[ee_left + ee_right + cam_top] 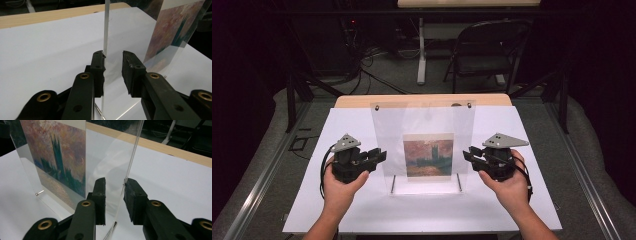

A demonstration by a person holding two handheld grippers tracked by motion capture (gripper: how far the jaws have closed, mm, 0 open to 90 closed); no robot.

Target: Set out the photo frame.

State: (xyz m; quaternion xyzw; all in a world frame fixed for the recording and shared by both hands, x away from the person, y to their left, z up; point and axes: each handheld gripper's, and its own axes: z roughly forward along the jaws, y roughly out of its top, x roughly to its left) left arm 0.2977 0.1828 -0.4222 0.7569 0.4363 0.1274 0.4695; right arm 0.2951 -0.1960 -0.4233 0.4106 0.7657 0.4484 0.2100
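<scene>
A clear acrylic frame [422,145] stands upright near the middle of the white table sheet [422,210], holding a small painting print [428,157] of dark towers under a reddish sky. The left gripper [379,156] sits at the frame's left edge and the right gripper [469,155] at its right edge, each held in a hand rising from the near side.

In the left gripper view, the pane's edge lies between the jaws, touching or nearly touching the left pad [98,65], with a clear gap to the other, so the jaws are released, not clamped. In the right gripper view, the edge runs close against the right pad [133,195] with space on the other side; whether it presses is hard to tell. The transparent pane's outline is faint, and the print is cut off at the top in both gripper views.
</scene>
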